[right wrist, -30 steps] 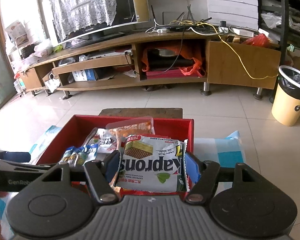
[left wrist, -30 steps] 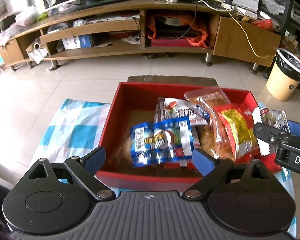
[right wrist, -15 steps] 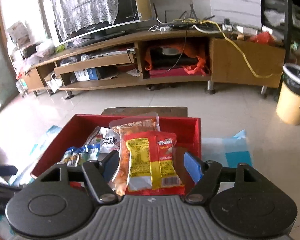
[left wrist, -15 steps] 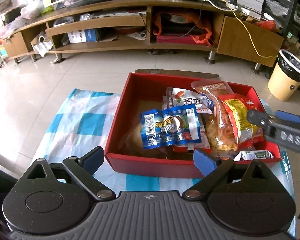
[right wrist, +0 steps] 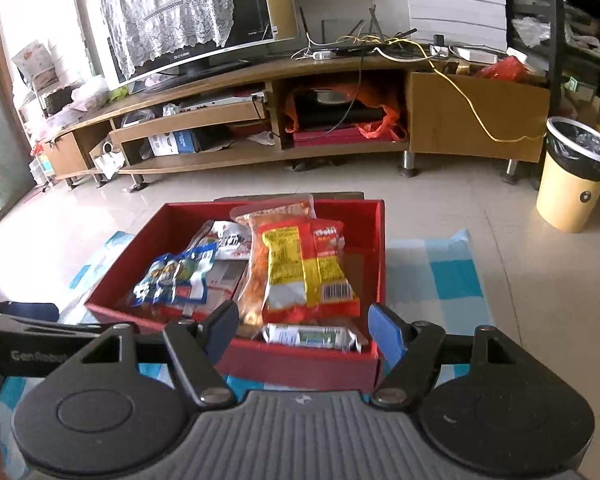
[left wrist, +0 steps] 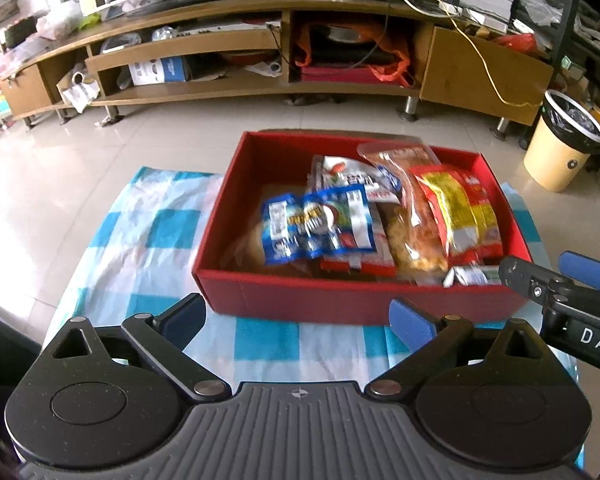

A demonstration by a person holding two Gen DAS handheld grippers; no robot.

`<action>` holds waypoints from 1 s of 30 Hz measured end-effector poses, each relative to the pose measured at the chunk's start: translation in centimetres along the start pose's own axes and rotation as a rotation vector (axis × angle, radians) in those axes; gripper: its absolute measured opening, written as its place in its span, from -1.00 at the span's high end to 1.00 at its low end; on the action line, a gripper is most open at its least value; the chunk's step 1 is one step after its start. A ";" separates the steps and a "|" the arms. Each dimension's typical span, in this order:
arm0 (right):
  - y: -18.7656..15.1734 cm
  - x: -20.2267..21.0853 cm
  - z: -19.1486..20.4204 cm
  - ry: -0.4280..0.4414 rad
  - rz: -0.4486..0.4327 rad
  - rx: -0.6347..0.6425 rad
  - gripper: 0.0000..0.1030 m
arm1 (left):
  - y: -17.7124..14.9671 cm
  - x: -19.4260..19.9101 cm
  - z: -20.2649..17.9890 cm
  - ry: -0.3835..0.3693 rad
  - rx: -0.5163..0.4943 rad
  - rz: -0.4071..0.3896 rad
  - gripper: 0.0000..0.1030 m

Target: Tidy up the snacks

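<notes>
A red box (left wrist: 356, 300) on a blue-checked cloth (left wrist: 140, 232) holds several snack packets: a blue one (left wrist: 316, 224), a red-and-yellow one (left wrist: 456, 208), a clear bag of orange snacks (left wrist: 404, 216) and a silver-green wafer pack (right wrist: 310, 336) lying in the near right corner. My left gripper (left wrist: 298, 314) hovers just in front of the box, its jaws opening with nothing between them. My right gripper (right wrist: 304, 326) stands open at the box's near right corner, above the wafer pack and apart from it. It shows at the right edge of the left wrist view (left wrist: 544, 268).
The box sits on a low table over a tiled floor. A long wooden TV stand (left wrist: 260, 40) runs along the back wall. A yellow bin with a black liner (left wrist: 560, 148) stands on the floor at the right. Bare cloth lies left of the box.
My right gripper let go of the wafer pack, which now lies in the box's near right corner. Both grippers drew back from the box, and the left jaws stand a little wider.
</notes>
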State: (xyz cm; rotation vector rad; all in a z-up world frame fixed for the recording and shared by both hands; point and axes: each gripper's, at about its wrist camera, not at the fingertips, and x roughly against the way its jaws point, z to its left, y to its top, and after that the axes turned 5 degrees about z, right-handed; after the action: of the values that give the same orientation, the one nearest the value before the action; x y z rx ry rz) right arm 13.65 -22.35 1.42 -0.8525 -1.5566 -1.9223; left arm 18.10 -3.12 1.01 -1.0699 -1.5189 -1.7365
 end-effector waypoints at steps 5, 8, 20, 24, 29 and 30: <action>-1.5 1.4 0.3 0.001 -0.001 0.005 -0.33 | -1.4 0.8 -0.5 -0.020 -0.012 0.009 -0.95; -2.3 2.3 0.4 0.002 -0.007 -0.002 -0.33 | -2.0 1.3 -0.8 -0.024 -0.019 0.005 -0.96; -4.2 4.7 0.0 0.001 -0.019 -0.035 -0.33 | -3.7 2.7 -1.2 -0.039 -0.018 -0.008 -0.99; -4.8 5.3 0.1 0.003 -0.024 -0.039 -0.33 | -4.4 3.2 -1.2 -0.046 -0.014 -0.007 -1.00; -5.5 5.9 0.1 0.000 -0.024 -0.045 -0.34 | -5.1 3.5 -1.2 -0.048 -0.013 0.000 -1.00; -5.7 6.0 0.2 0.000 -0.022 -0.045 -0.34 | -5.2 3.6 -1.2 -0.049 -0.012 0.002 -1.00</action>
State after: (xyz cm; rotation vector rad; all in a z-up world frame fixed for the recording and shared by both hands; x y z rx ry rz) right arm 5.54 -21.07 2.22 -0.8579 -1.5339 -1.9803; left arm 11.70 -3.11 1.40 -1.1278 -1.5382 -1.7318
